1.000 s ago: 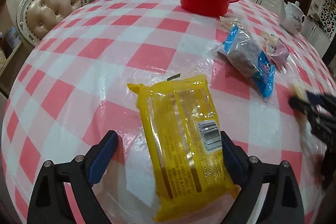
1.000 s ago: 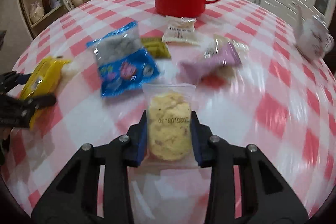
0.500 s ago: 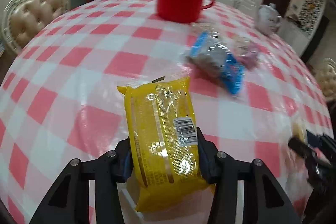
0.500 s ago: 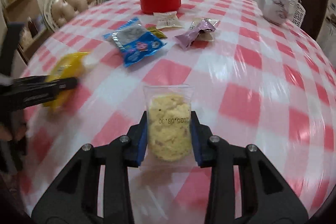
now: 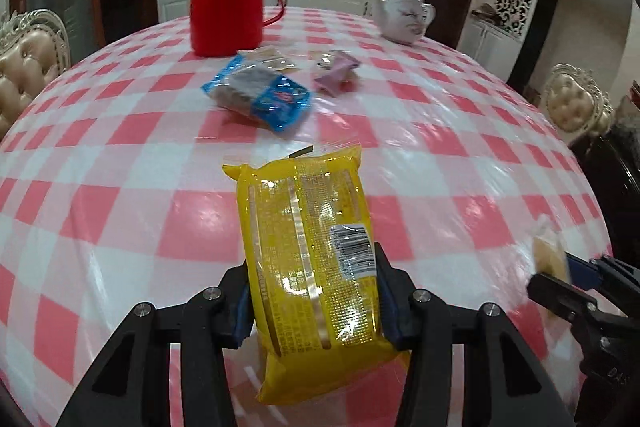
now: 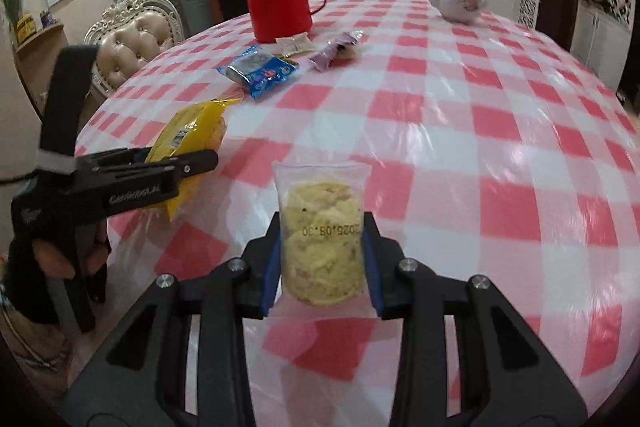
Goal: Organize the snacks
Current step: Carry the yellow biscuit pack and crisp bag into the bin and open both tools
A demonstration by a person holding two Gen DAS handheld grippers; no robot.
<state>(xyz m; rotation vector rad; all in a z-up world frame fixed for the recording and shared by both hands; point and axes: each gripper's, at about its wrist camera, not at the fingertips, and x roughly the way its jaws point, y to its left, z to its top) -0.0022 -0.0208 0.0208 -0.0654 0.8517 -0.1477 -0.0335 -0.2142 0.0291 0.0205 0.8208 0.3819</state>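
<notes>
Left wrist view. Left gripper (image 5: 314, 301) clamped on glossy yellow plastic snack pack (image 5: 310, 259), blue pads pressing both long sides near the barcode; pack lifted clear of the round table under pink-and-white checked plastic cloth (image 5: 120, 195). Far end of pack unsupported and sagging forward. Risk: slick film sliding through the pads if tilted further down, or contents crushed by the squeeze. Blue foil snack packet (image 5: 260, 95), small purple wrapped snack (image 5: 336, 73) and clear cracker sachets (image 5: 268, 57) lying near the red plastic thermos jug (image 5: 226, 13); white porcelain teapot (image 5: 404, 19) beyond. Right gripper (image 5: 556, 267) at the frame's right edge, close by; risk of the two tools knocking together.
Against a second ago: jaws then wide apart with the pack flat on the cloth, now closed on it and raised; thermos and loose snacks farther off.

Right wrist view. Right gripper (image 6: 322, 259) closed on clear plastic bag holding a pale yellow cookie (image 6: 322, 243), held above the cloth. Risk: brittle cookie cracking under pad pressure; thin bag slipping, grip taken low. Gloved hand (image 6: 60, 259) on the left tool, near the table edge; dropped pack likely off the table.
Against a second ago: same grip on the cookie, snack cluster now well apart.
</notes>
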